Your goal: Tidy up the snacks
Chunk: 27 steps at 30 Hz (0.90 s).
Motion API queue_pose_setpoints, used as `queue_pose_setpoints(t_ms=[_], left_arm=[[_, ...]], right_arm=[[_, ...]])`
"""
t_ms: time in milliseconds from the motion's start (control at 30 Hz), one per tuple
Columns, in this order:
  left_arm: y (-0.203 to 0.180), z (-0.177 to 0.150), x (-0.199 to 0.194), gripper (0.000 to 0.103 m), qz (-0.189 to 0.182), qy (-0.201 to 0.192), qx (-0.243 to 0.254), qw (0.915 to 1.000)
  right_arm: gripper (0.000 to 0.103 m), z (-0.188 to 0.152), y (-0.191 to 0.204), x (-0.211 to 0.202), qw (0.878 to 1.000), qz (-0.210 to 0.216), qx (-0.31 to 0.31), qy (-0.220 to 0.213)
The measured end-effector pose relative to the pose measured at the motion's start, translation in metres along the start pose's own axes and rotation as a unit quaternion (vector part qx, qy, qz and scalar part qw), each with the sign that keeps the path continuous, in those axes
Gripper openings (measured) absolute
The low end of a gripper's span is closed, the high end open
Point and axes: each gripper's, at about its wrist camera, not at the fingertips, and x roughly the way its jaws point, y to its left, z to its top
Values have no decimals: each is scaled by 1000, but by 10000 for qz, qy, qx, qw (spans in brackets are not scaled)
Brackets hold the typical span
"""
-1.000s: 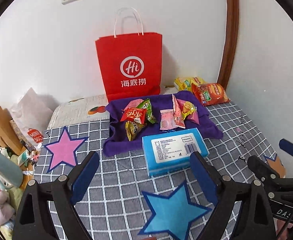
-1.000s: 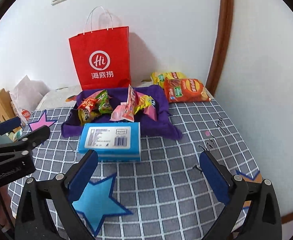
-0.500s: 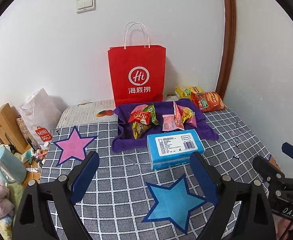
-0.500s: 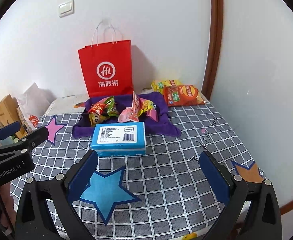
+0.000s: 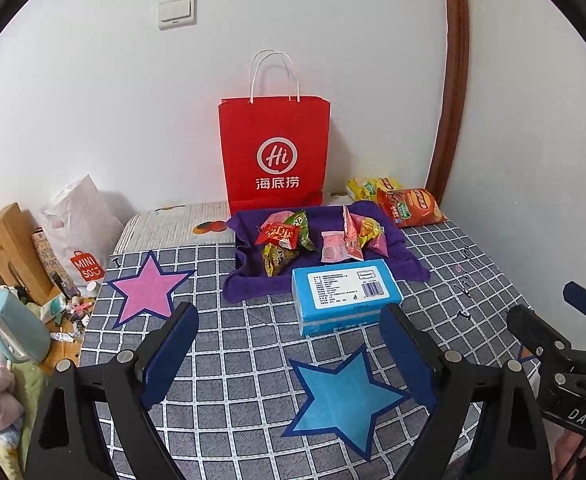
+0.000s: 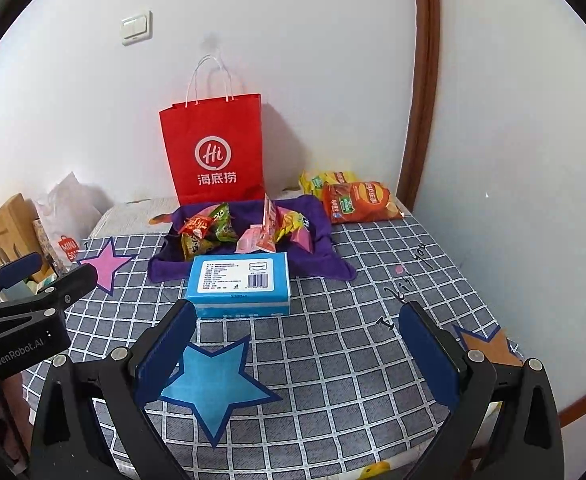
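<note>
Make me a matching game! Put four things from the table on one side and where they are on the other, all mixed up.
Things:
1. red paper bag
2. blue box
3. small snack packets
4. orange chip bag

Places:
A. on the purple cloth
B. standing against the back wall
C. by the brown door frame
D. in front of the purple cloth

Pairs: 1-B, 2-D, 3-A, 4-C

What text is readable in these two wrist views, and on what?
"Hi" and "海底捞": red paper bag.
"MINISO": white plastic bag.
"GenRobot.AI": left gripper body, seen in the right wrist view.
"DAS", cut off at the frame edge: right gripper body, seen in the left wrist view.
Blue box label: barcode visible, print too small.
Orange chip bag: blurred.
</note>
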Motion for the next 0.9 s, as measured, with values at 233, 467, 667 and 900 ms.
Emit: queue_pose_setpoints(t_ms=[233, 467, 667, 900], left_arm=[[1, 0, -2, 91, -1, -10, 4, 10000], [0, -1, -3, 91, 2, -15, -6, 10000], [1, -1, -4, 91, -6, -13, -9, 10000], [3, -2, -6, 91, -16, -26, -53, 10000]], right_arm=[[100, -2, 3, -1, 10000, 2, -21, 8], [100, -2, 4, -1, 10000, 5, -2, 6], [100, -2, 3, -2, 10000, 11, 11, -7], [100, -2, 4, -3, 10000, 28, 5, -26]])
